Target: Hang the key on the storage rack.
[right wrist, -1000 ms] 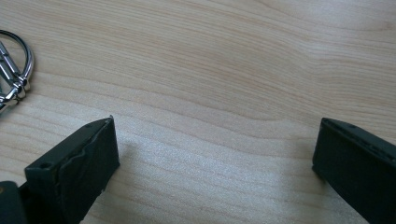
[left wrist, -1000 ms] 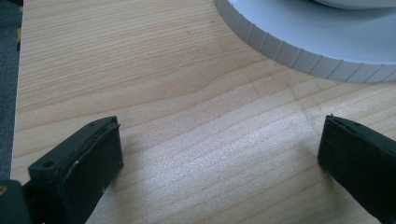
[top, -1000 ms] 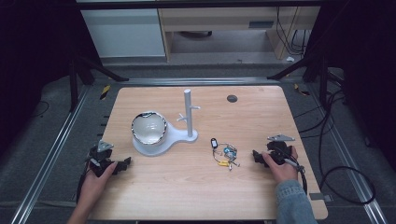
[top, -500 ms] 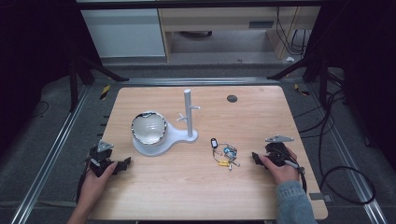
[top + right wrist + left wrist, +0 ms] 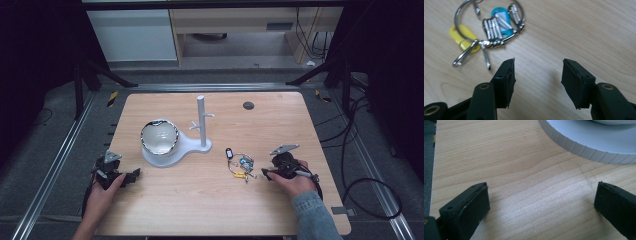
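A bunch of keys (image 5: 240, 163) on metal rings, with yellow, blue and black tags, lies on the wooden table (image 5: 210, 200) right of centre. My right gripper (image 5: 266, 173) rests just right of it, open and holding nothing. In the right gripper view the key bunch (image 5: 489, 30) lies a little beyond the left jaw, apart from it. My left gripper (image 5: 131, 176) sits at the table's left front, open, nothing between its jaws. A white stand (image 5: 201, 125) with a post and side pegs rises from a round base carrying a shiny bowl (image 5: 159, 137).
The white base rim (image 5: 584, 147) lies just ahead of the left gripper. A dark round grommet (image 5: 248, 105) sits at the table's far right. Metal rails and cables run along both sides of the table.
The right gripper has edged slightly left toward the keys. The left gripper has stayed put.
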### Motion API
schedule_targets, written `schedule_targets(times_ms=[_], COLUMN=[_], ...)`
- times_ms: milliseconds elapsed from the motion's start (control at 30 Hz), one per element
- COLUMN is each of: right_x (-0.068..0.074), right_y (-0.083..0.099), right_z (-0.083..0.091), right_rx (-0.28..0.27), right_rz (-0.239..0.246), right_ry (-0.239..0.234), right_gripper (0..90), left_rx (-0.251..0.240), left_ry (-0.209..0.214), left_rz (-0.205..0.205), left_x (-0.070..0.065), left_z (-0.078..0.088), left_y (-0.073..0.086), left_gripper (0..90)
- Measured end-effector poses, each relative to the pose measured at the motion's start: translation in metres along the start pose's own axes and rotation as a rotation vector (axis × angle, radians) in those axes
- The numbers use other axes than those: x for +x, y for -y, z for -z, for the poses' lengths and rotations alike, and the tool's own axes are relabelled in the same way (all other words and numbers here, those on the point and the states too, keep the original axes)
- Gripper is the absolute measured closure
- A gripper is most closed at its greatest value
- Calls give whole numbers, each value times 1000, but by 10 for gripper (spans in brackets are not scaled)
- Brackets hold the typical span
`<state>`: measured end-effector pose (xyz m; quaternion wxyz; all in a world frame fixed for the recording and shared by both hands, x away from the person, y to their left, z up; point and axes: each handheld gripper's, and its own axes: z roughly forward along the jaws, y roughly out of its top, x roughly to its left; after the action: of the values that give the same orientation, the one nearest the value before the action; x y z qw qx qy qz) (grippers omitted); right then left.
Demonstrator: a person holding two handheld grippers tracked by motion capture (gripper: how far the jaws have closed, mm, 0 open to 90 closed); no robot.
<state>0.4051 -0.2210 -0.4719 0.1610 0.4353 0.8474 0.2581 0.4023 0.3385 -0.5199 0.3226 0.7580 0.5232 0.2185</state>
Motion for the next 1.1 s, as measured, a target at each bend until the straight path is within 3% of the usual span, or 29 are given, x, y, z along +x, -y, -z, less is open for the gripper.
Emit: schedule_targets(times_ms=[300,533,800,1100], right_x=[13,21,29,31], right_y=[-23,-42,-56,-60], right_z=[6,2,-7,-16], right_rx=[159,262,348,412], right_rz=[113,188,242,258], right_ry=[-100,-149,-184,-203], right_gripper=[604,715,767,800], left_rx=[0,0,0,0], left_ry=[0,0,0,0], left_rz=[0,0,0,0], left_x=[0,0,0,0], left_z=[0,0,0,0], left_y=[0,0,0,0], left_gripper=[0,0,0,0])
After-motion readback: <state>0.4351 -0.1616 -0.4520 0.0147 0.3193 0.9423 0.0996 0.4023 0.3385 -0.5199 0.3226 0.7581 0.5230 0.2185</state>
